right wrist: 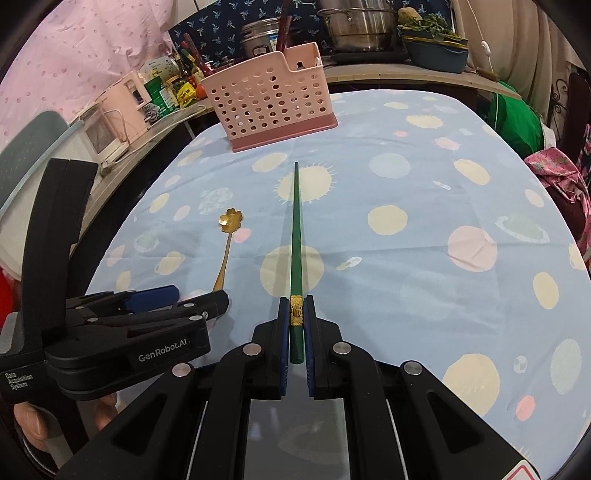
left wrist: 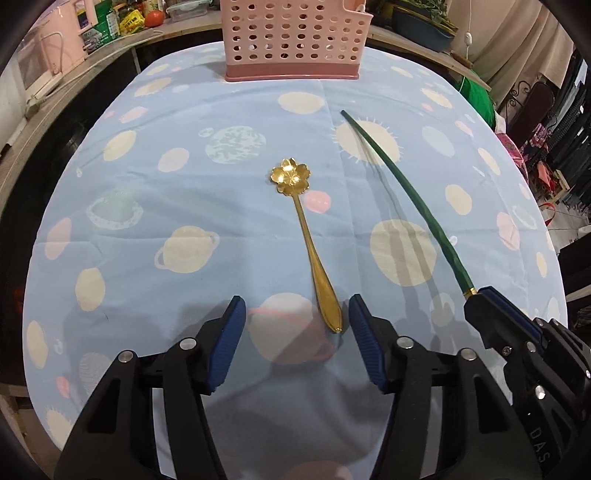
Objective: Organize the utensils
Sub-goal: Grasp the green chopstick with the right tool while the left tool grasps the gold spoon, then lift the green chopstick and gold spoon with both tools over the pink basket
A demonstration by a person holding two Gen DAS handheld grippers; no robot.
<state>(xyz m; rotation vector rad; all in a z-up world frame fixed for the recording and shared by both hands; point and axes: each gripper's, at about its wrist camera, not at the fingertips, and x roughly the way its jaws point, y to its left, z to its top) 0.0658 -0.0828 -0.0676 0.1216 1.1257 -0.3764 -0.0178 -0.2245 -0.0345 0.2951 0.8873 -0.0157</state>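
A gold spoon (left wrist: pixel 308 243) with a flower-shaped bowl lies on the planet-print tablecloth (left wrist: pixel 166 206), handle toward me. My left gripper (left wrist: pixel 297 314) stands open, its blue pads on either side of the handle's end, not touching it. My right gripper (right wrist: pixel 296 314) is shut on a green chopstick (right wrist: pixel 295 236) near its gold band, and the stick points toward the pink perforated utensil basket (right wrist: pixel 269 99). In the left wrist view the right gripper (left wrist: pixel 480 299) holds the chopstick (left wrist: pixel 402 188) at the right. The basket (left wrist: pixel 295 40) stands at the table's far edge. The spoon (right wrist: pixel 227 240) also shows left of the chopstick.
Behind the table a counter holds steel pots (right wrist: pixel 354 26), bottles and packets (right wrist: pixel 173 81), a blue tub of greens (right wrist: pixel 436 51) and a pink appliance (right wrist: pixel 110 122). Green cloth (right wrist: pixel 517 118) and patterned fabric (right wrist: pixel 554 173) hang off the right. A hand (right wrist: pixel 33 421) holds the left gripper.
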